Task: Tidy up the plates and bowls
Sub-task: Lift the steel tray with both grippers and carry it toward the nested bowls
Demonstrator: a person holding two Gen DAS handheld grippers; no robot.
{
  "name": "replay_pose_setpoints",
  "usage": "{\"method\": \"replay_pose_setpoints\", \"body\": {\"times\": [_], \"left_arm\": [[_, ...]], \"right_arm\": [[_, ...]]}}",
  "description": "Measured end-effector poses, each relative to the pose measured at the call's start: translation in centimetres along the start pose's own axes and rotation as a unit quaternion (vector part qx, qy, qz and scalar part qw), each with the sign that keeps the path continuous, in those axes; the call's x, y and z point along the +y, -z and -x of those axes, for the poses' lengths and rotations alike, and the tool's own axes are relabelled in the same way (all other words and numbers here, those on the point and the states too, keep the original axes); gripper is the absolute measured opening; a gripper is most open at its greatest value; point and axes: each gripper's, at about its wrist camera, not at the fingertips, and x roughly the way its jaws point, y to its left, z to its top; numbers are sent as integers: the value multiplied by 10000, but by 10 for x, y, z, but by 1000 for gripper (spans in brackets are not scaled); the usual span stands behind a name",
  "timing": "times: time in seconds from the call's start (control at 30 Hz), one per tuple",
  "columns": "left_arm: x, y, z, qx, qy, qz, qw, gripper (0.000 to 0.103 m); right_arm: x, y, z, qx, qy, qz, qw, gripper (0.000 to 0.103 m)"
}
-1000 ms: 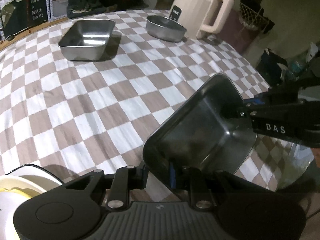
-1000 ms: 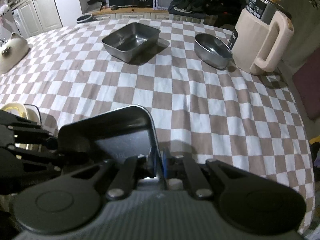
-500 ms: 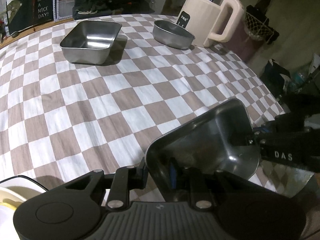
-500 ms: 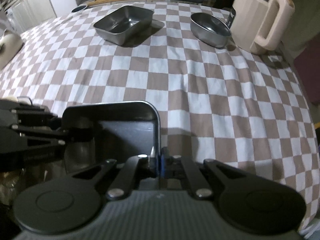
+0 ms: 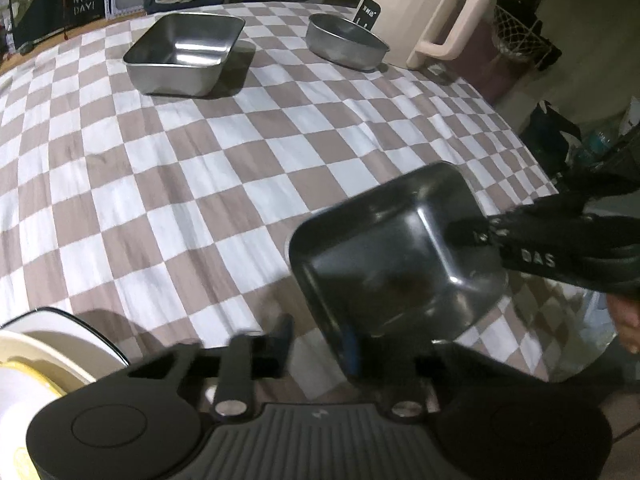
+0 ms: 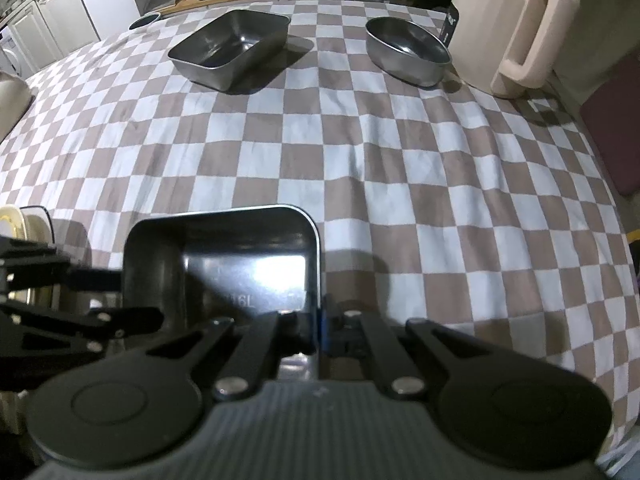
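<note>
A dark rectangular steel tray [image 5: 396,256] [image 6: 224,264] hangs above the near edge of the checkered table. My right gripper [image 6: 320,332] is shut on its right rim and also shows in the left wrist view [image 5: 496,236]. My left gripper [image 5: 316,344] has its fingers spread; the tray rim sits against its right finger, the left finger stands apart. A second rectangular steel tray [image 5: 184,54] [image 6: 232,50] and a round steel bowl [image 5: 346,46] [image 6: 408,50] stand at the far side.
A beige jug with a handle [image 5: 424,16] [image 6: 516,28] stands right of the bowl. White plates [image 5: 36,356] [image 6: 24,220] are stacked at the near left edge. A checkered cloth [image 6: 360,152] covers the table.
My left gripper has opened and let go of the tray rim. The right gripper still holds the tray, which has levelled and shifted right in the left wrist view.
</note>
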Motion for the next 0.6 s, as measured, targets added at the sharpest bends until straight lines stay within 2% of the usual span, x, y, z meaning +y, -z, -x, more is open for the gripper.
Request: {"method": "replay_pose_setpoints", "body": {"times": [0.2,0.6], "left_arm": [[-2,0,1,-14,53,-22,10000,13],[-4,1,5,-90,93,-16,9999,14]], "right_arm": [[0,-6,-7,-11,41,-83,10000,3],[-6,-1,-11,-110,-22,-49,9999,6]]}}
